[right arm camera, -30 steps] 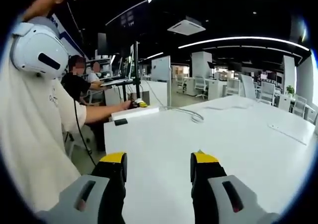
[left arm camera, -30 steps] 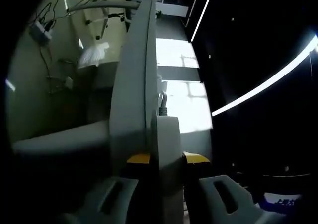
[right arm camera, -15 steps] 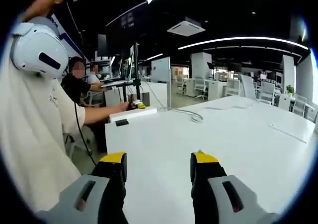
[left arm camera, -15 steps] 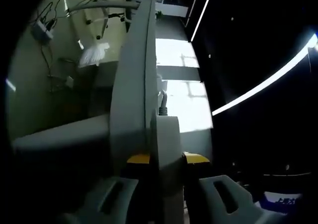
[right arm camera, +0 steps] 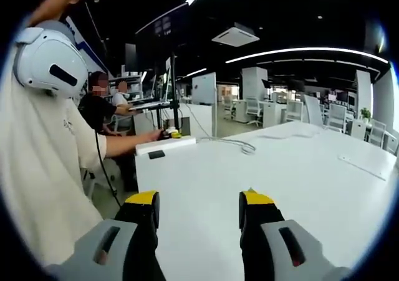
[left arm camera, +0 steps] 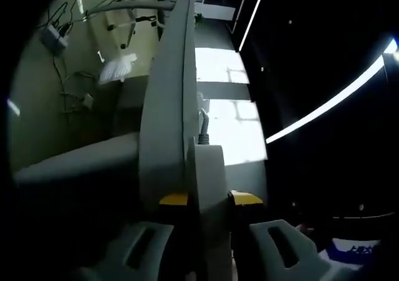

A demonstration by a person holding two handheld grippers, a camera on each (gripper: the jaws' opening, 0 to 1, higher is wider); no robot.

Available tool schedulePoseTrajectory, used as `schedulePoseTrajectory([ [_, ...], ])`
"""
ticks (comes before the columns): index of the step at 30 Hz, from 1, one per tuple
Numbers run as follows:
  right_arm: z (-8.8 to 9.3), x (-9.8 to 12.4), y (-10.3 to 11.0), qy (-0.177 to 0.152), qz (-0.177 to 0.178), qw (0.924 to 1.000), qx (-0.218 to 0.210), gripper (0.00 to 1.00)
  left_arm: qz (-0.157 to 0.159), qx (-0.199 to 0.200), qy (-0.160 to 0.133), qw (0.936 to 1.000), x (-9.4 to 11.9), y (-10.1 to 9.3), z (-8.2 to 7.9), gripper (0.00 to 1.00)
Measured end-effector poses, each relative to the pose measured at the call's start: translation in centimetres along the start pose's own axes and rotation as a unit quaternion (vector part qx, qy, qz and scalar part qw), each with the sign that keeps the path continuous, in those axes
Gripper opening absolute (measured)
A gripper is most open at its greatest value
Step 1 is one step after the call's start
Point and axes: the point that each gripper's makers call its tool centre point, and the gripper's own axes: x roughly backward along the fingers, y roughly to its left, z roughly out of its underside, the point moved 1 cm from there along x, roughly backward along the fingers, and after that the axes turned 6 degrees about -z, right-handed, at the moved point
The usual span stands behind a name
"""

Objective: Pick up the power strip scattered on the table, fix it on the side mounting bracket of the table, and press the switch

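Left gripper view: the left gripper [left arm camera: 204, 200] is pinched on the power strip [left arm camera: 168, 106], a long pale grey bar that runs edge-on up the middle of the view from between the yellow-tipped jaws. A grey cable [left arm camera: 203, 126] leaves it on the right. Behind it lie a pale panel with loose wires [left arm camera: 56, 63] and a bright slab [left arm camera: 227, 106]; whether either is the bracket cannot be told. Right gripper view: the right gripper [right arm camera: 199, 209] hangs spread and empty above the white surface [right arm camera: 280, 175]. At the far corner of that surface, the person's hand [right arm camera: 153, 135] reaches to a white block [right arm camera: 165, 145] with a cable [right arm camera: 234, 144] trailing off it. The person's sleeve [right arm camera: 43, 162] and a white headset [right arm camera: 47, 60] stand at left. Judgement: the step in hand is fixing the strip at the side of the surface; the pick-up is done, the switch not yet pressed. The next move calls for seating the strip squarely in the bracket, then bringing the free right gripper across to the switch.
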Motion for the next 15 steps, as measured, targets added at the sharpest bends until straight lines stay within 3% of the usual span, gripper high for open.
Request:
schedulePoseTrajectory([
  [7, 0.0, 0.0, 0.2, -0.002, -0.001, 1.0, 0.001, 0.47, 0.004, 0.001, -0.006, 1.0, 0.0, 0.0, -0.2, 0.25],
  [15, 0.3, 0.4, 0.1, -0.006, 0.0, 1.0, -0.001, 0.47, -0.007, -0.009, -0.011, 0.9999, -0.6, -0.5, 0.7, 0.26],
])
